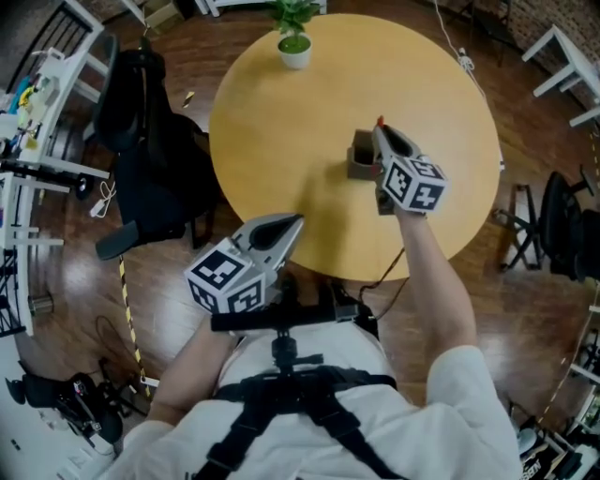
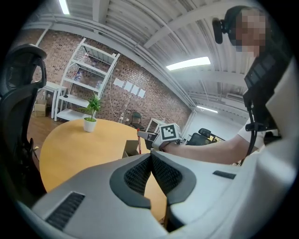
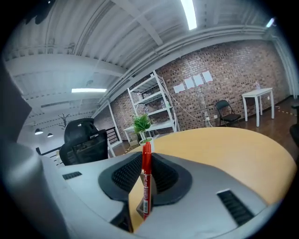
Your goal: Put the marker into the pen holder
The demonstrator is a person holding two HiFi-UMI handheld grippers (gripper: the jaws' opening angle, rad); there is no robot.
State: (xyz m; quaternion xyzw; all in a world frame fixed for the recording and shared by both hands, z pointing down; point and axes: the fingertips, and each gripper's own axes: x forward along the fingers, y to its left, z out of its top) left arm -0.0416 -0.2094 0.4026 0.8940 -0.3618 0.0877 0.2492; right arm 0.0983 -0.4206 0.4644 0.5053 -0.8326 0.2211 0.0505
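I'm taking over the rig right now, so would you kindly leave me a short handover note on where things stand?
Left gripper: jaws shut, empty, held off the near edge of the round wooden table.
Right gripper: jaws shut on the red marker pen, held upright.
Small brown square pen holder: on the table, right beside the right gripper.
Done: marker picked up.
Left: lower it into the holder, then release.

Red marker (image 3: 146, 179), yellow-tan table (image 1: 281, 141), green plant (image 1: 292, 14) in white pot (image 1: 294, 54), red-brown brick wall (image 3: 224, 70), black chair (image 3: 81, 135)
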